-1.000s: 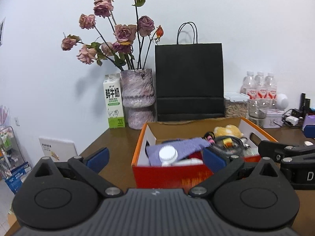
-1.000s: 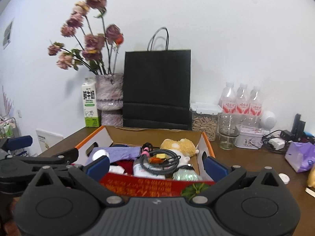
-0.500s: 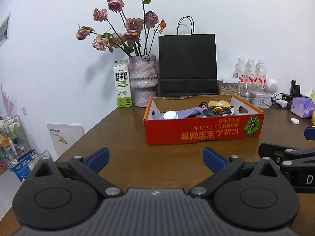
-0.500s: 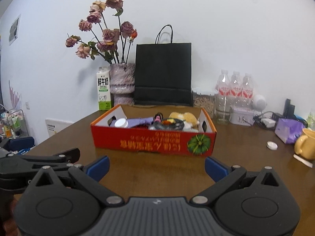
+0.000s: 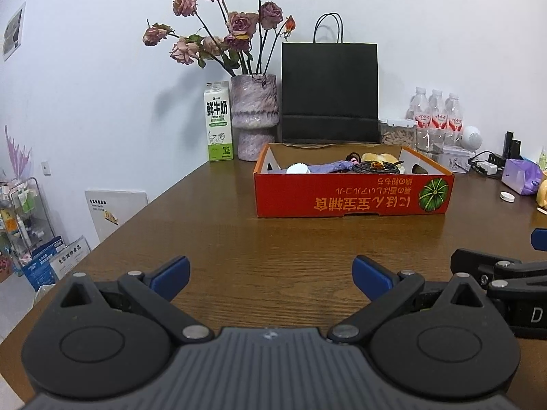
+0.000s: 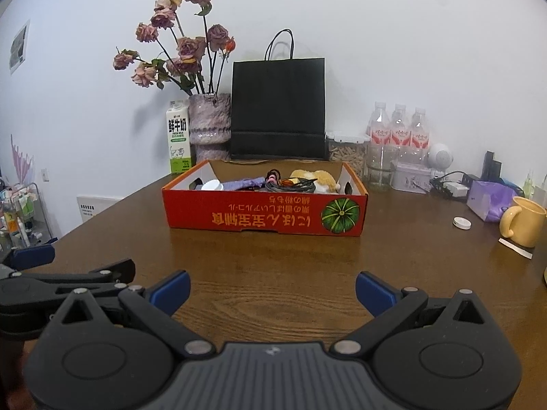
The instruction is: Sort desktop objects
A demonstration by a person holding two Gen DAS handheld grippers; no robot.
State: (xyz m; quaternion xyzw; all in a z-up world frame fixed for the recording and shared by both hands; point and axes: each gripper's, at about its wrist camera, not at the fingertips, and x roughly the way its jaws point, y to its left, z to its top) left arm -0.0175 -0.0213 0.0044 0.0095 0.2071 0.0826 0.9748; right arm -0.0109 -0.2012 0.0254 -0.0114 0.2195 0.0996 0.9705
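The box (image 5: 352,194) sits on the table (image 5: 239,256) in the centre of the left wrist view, its long axis running left to right across the frame, its red long side facing the cameras with the print upside down. In the right wrist view the box (image 6: 265,213) lies left of centre, long axis likewise across the frame. Inside it lie a white cap (image 5: 298,169), a purple cloth (image 5: 330,166), a coiled cable (image 5: 376,168) and a yellow plush (image 6: 316,178).

The left gripper (image 5: 270,275) is spread wide and empty above bare wood at the bottom of the frame; the right gripper (image 6: 271,288) is spread wide and empty too.

Compared with half a second ago, both grippers have drawn back a little more, and the box looks slightly smaller. A second ago it filled the space just ahead of the fingers.
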